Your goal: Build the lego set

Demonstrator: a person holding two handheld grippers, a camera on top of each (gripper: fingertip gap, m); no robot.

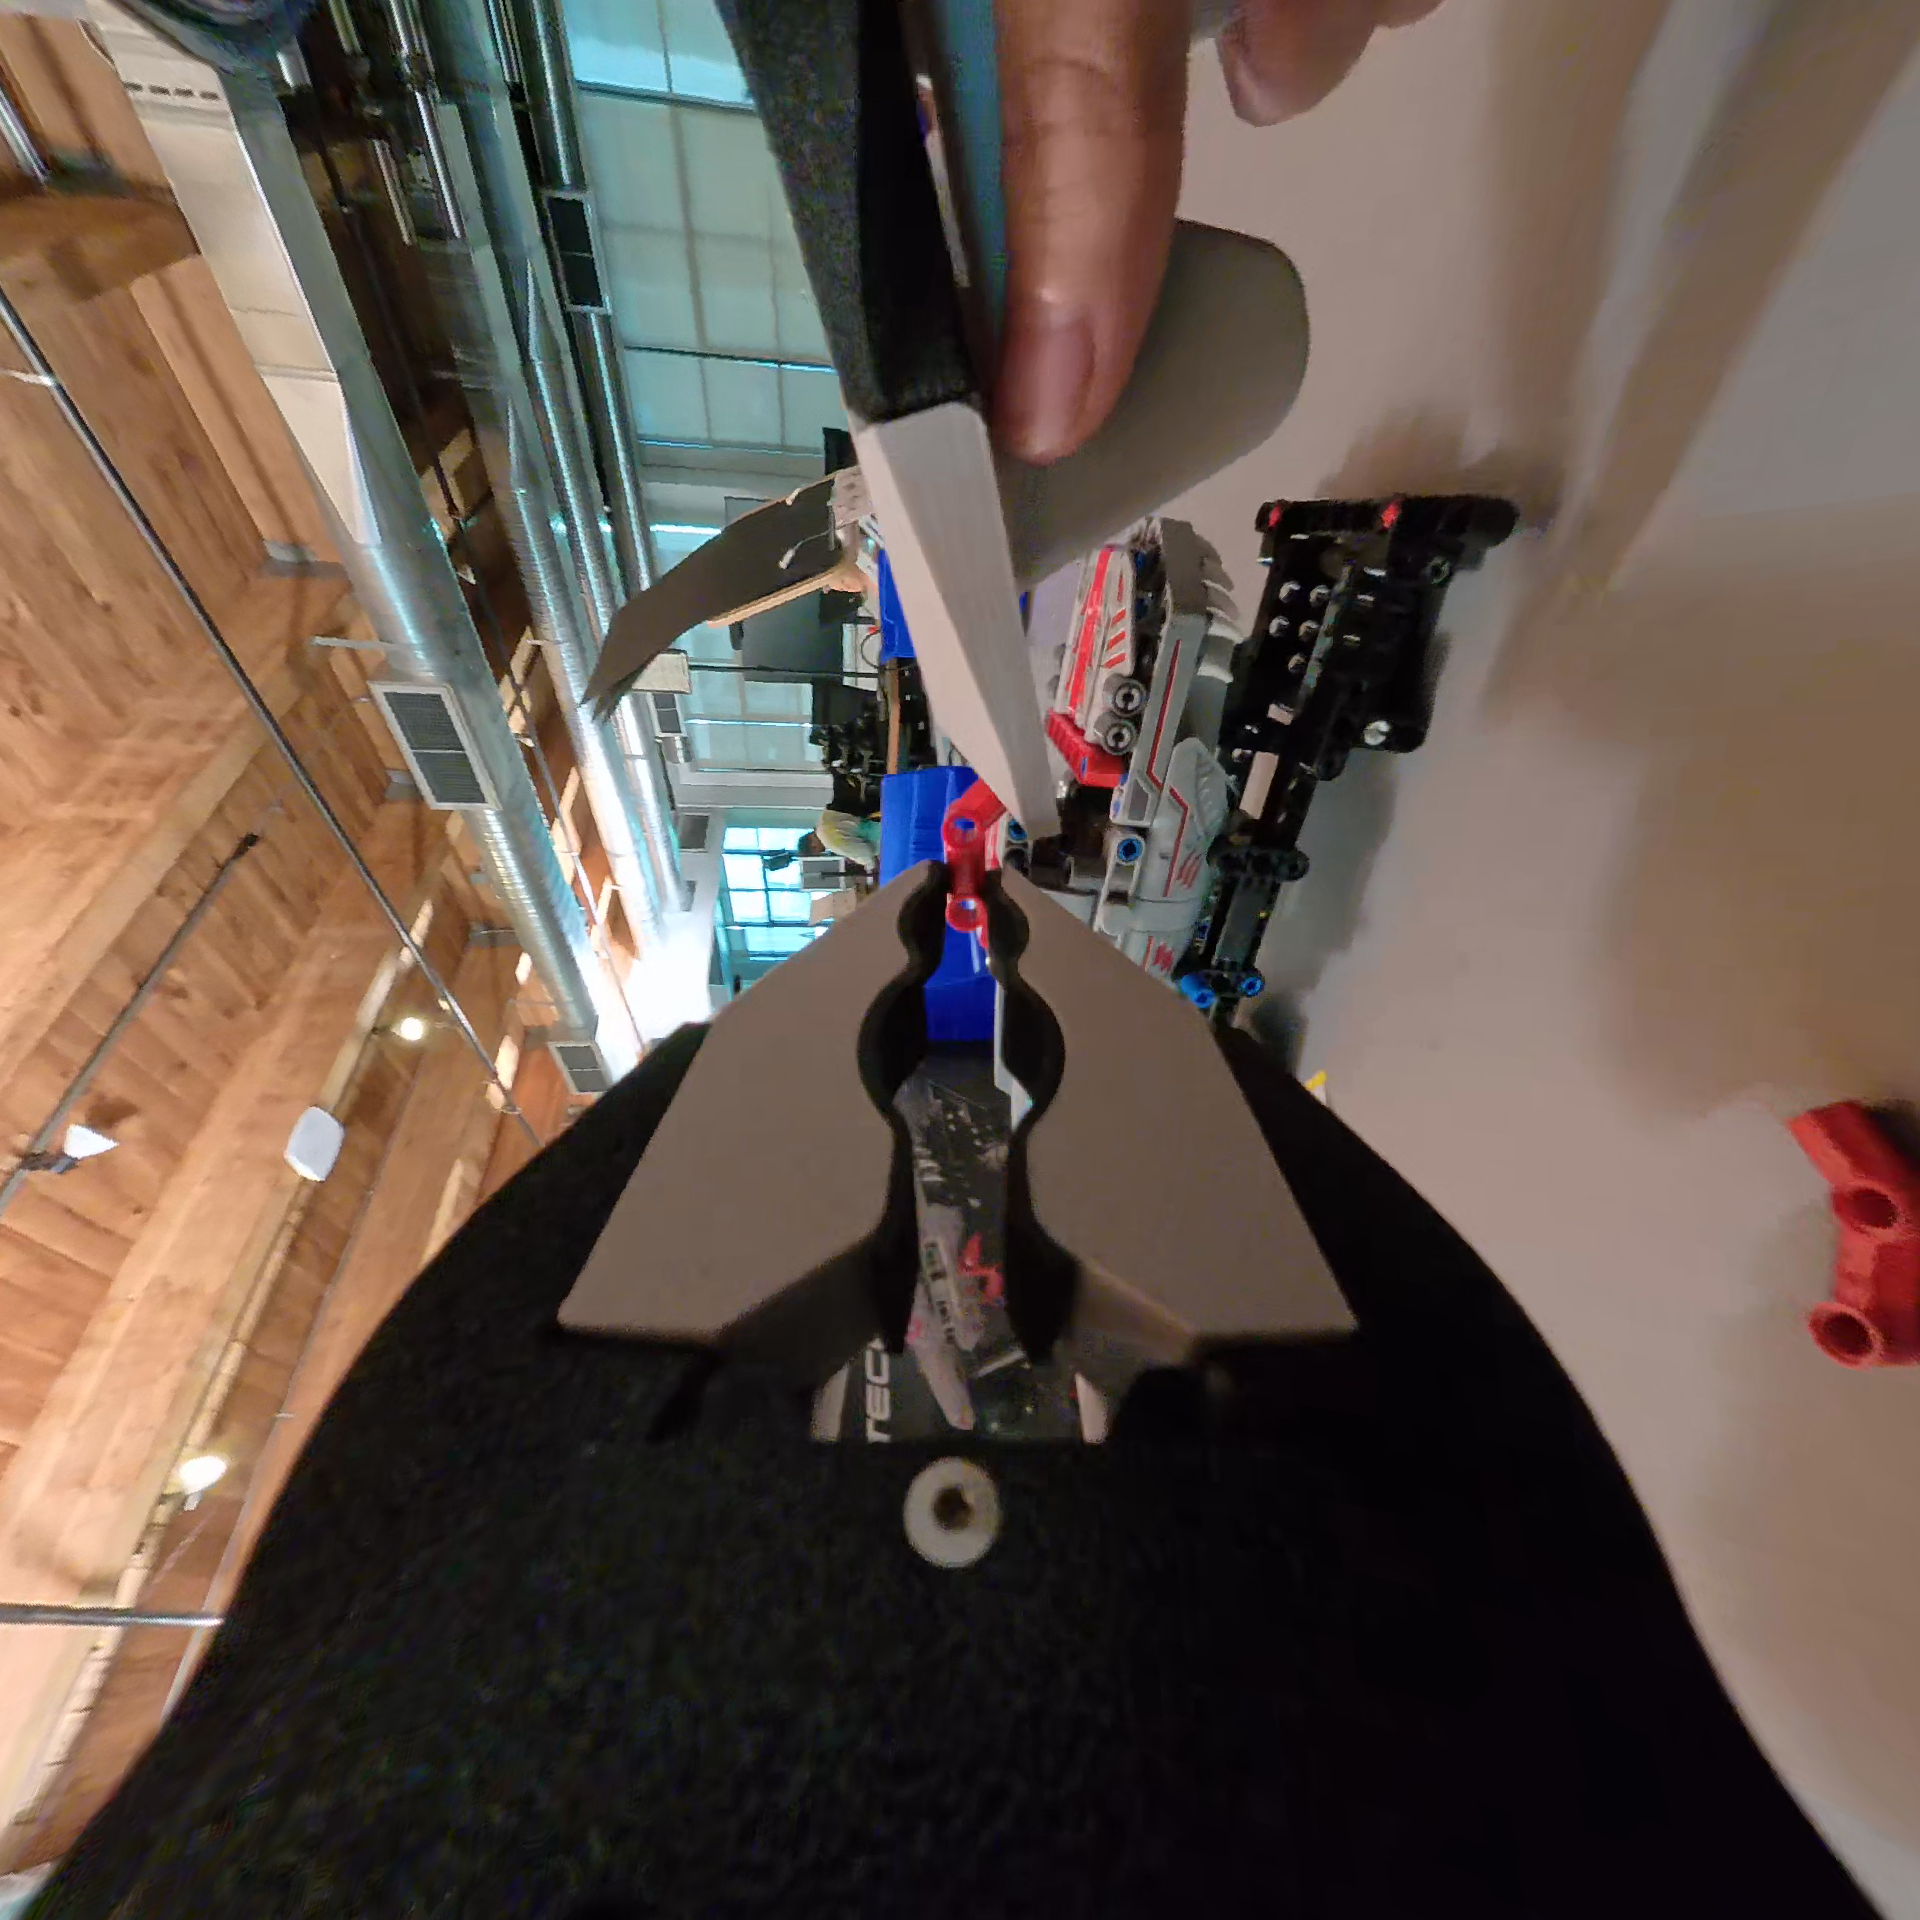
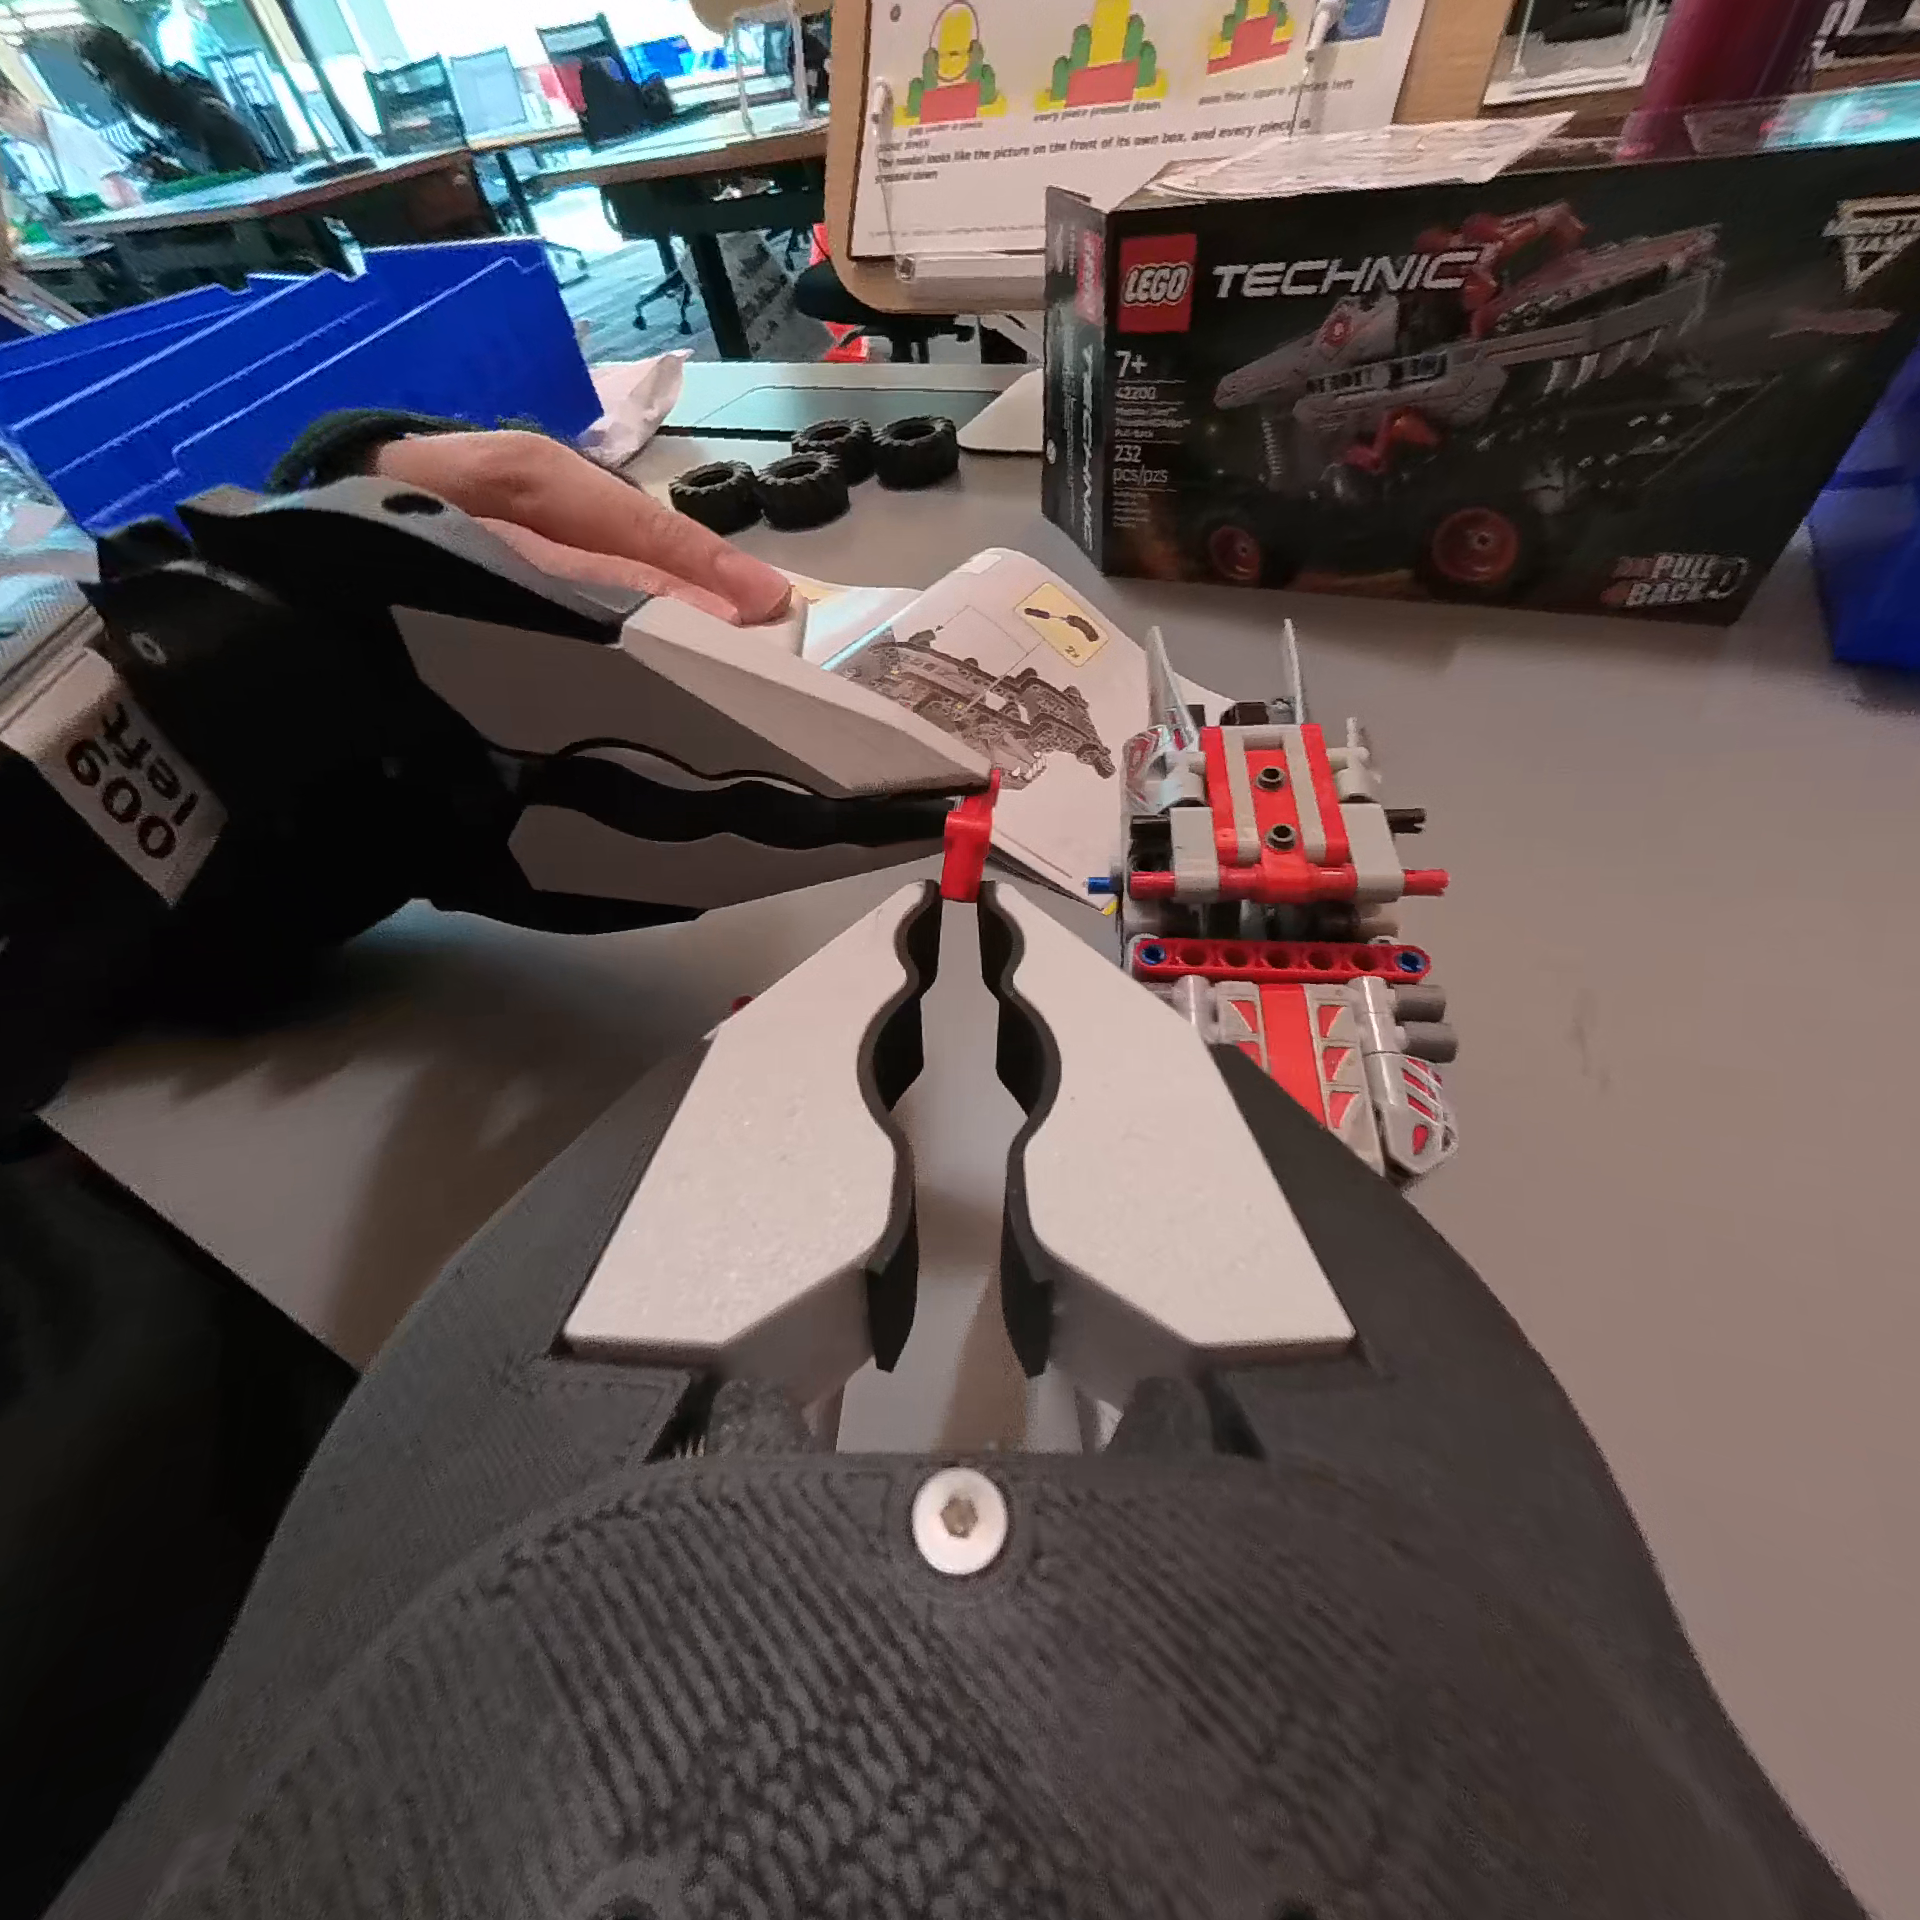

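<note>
Both grippers are pinching one small red plastic connector piece (image 2: pixel 968 847) above the grey table (image 2: pixel 1662 935): the left gripper (image 2: pixel 961 800) is closing narrowly on its top, the right gripper (image 2: pixel 961 896) apparently gripping its lower end. The half-built red-and-grey lego truck (image 2: pixel 1288 914) is sitting just beside them, near the table's middle.
</note>
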